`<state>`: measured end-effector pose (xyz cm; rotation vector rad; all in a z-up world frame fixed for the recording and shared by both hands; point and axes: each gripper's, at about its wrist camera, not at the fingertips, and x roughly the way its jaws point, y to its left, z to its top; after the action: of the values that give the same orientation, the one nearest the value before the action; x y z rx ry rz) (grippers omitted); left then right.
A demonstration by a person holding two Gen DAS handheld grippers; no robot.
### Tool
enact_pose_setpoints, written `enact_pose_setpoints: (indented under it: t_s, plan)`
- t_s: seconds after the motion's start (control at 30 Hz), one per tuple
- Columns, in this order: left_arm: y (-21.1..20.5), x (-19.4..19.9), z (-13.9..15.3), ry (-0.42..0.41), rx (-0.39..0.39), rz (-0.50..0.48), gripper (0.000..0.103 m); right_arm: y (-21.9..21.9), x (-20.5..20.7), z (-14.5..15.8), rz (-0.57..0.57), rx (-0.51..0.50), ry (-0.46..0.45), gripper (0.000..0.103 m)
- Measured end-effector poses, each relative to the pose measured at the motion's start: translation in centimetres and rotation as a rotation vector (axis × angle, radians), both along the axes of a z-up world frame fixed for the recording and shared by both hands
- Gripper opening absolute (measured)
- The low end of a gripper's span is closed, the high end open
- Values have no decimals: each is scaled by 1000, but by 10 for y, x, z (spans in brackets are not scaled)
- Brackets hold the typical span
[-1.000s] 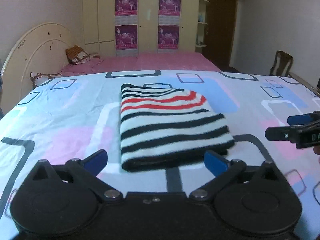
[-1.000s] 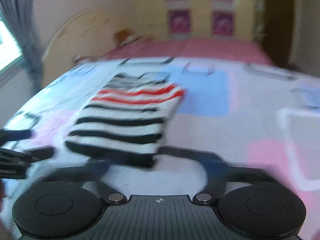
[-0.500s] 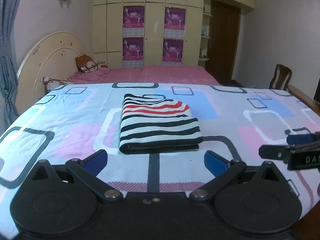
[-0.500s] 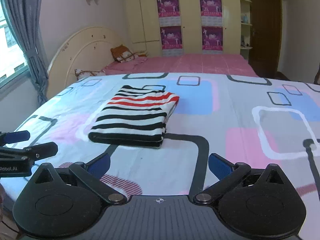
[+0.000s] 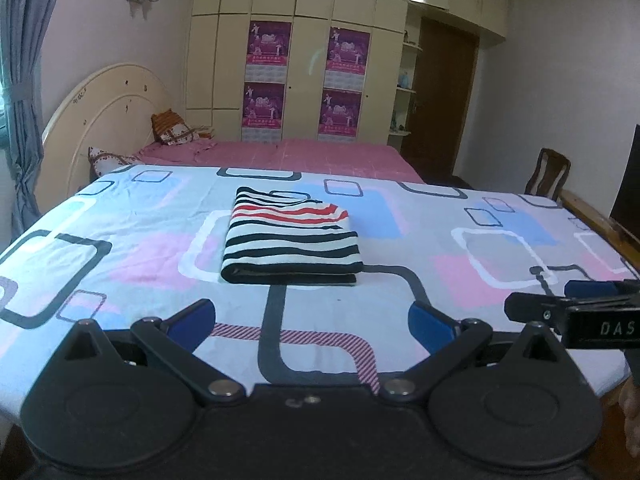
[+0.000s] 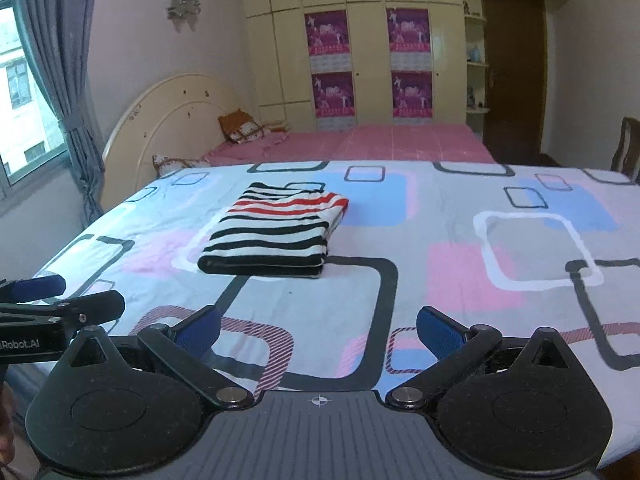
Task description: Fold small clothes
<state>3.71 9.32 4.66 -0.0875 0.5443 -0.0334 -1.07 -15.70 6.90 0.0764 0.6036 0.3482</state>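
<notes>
A small striped garment (image 5: 291,238), white with black and red stripes, lies folded into a neat rectangle on the patterned sheet; it also shows in the right wrist view (image 6: 276,230). My left gripper (image 5: 311,322) is open and empty, held back near the front edge of the bed. My right gripper (image 6: 318,332) is open and empty too, well short of the garment. Each gripper shows in the other's view: the right one (image 5: 568,306) at the right side, the left one (image 6: 64,294) at the left side.
The bed sheet (image 5: 440,240) has blue, pink and grey squares. A pink bed (image 5: 280,152) with pillows and a cream headboard (image 5: 100,120) lies behind. A wooden chair (image 5: 548,174) stands at the right, curtains (image 6: 60,80) at the left, wardrobes along the back wall.
Both grippers have pulled back from the folded garment toward the near edge of the bed. The garment has stayed where it lies.
</notes>
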Motion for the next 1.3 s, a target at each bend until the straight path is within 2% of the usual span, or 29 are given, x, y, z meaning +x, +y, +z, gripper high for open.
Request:
enact_pose_setpoints:
  t_s: [0.23, 1.3]
  plan:
    - [0, -9, 8, -34, 18, 5, 103, -3, -8, 6, 10, -9, -22, 103]
    - [1, -14, 15, -52, 27, 2, 103, -3, -5, 15, 26, -14, -48, 103]
